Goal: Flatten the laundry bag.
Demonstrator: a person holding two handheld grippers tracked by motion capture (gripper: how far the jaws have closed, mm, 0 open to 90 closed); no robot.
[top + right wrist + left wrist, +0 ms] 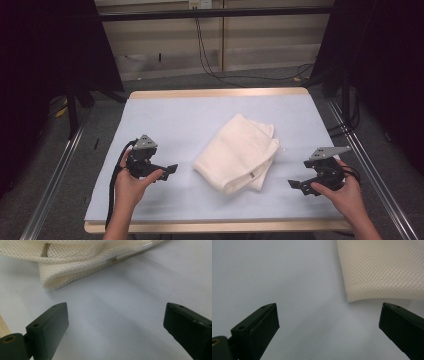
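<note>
A folded cream mesh cloth [237, 152] lies in the middle of the pale blue table cover [200, 120]. My left gripper [172, 169] is held low to the cloth's left, pointing toward it, jaws open and empty. In the left gripper view the cloth's corner [382, 270] hangs in at the upper right, beyond the open left gripper [329, 325]. My right gripper [292, 184] sits to the cloth's right near the front edge, open and empty. The right gripper view shows the cloth's folded edge [75, 260] with a zipper ahead of the open right gripper [116, 327].
The table's wooden rim [215, 93] shows at the far side and the front. Metal rails [55, 175] run along both sides of the table. Cables [210, 55] hang on the wall behind. Bare cover surrounds the cloth.
</note>
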